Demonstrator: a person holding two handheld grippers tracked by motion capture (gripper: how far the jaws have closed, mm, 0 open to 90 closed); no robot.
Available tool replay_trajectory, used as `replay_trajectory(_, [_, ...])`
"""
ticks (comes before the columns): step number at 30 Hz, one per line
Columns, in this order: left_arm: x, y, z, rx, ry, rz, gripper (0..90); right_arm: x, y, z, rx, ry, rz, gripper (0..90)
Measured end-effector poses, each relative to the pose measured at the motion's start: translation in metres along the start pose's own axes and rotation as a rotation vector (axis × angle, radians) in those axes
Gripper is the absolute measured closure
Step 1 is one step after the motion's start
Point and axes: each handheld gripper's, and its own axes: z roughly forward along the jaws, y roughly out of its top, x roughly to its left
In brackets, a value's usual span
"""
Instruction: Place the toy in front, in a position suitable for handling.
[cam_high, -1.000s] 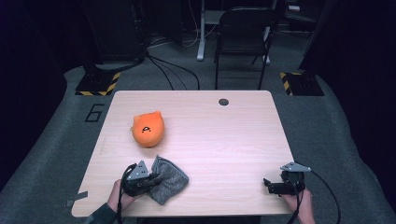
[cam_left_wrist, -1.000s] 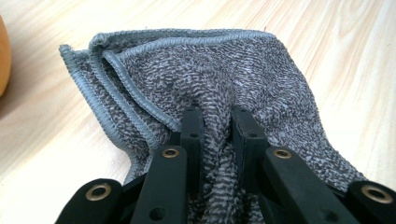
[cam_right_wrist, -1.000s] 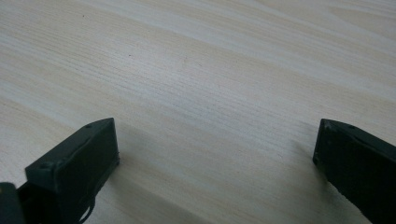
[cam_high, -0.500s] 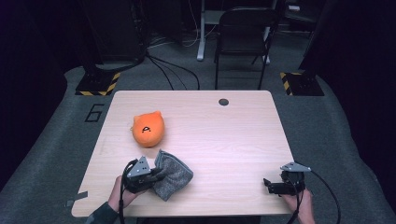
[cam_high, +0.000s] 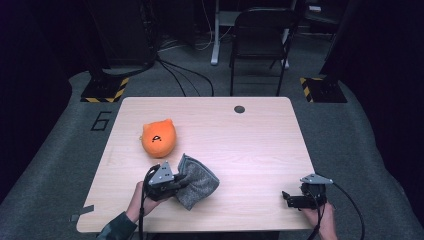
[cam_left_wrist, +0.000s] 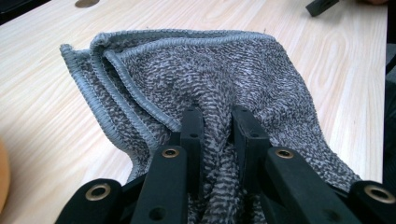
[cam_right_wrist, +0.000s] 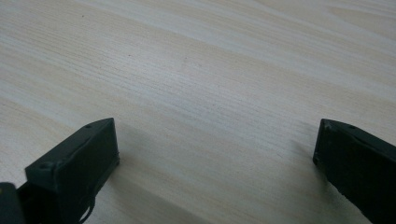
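Table (cam_high: 250, 145): pale wood grain, rounded corners, a dark round grommet (cam_high: 239, 109) near the far edge.
Room: dark, grey carpet; chair (cam_high: 262, 37) beyond the far edge; cables on the floor; striped yellow-black plates left and right.
Towel (cam_high: 200, 181): grey, folded, near-left on the table.
Left gripper (cam_left_wrist: 218, 122): jaws narrow, pinching a fold of the towel.
Right gripper (cam_right_wrist: 215, 140): jaws wide, nothing between, low over bare wood near-right.
Toy (cam_high: 158, 138): orange plush, far of the towel.
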Motion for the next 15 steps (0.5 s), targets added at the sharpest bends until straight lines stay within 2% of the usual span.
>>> replay_trajectory(8, [-0.002,0.016,0.026,-0.006,-0.031,0.015,76.4,0.0,0.0,0.0,0.0,0.001,0.002,0.0])
replay_trajectory(9, [-0.003,0.019,0.034,-0.008,-0.044,0.016,76.3,0.0,0.0,0.0,-0.001,0.001,0.002,0.0])
replay_trajectory(10, [-0.003,0.019,0.034,-0.008,-0.044,0.016,76.3,0.0,0.0,0.0,-0.001,0.001,0.002,0.0])
replay_trajectory(11, [-0.004,0.021,0.042,-0.001,-0.057,0.015,76.4,0.0,0.0,0.0,0.0,0.001,0.002,0.0])
replay_trajectory(12, [-0.004,0.021,0.042,-0.001,-0.057,0.015,76.3,0.0,0.0,0.0,0.0,0.001,0.002,0.0])
replay_trajectory(13, [-0.005,0.024,0.049,0.006,-0.069,0.024,76.3,0.001,0.0,0.0,-0.006,-0.004,0.01,0.0])
replay_trajectory(15, [-0.007,0.026,0.056,0.009,-0.084,0.015,76.2,0.001,0.0,0.0,-0.003,-0.006,0.013,0.0])
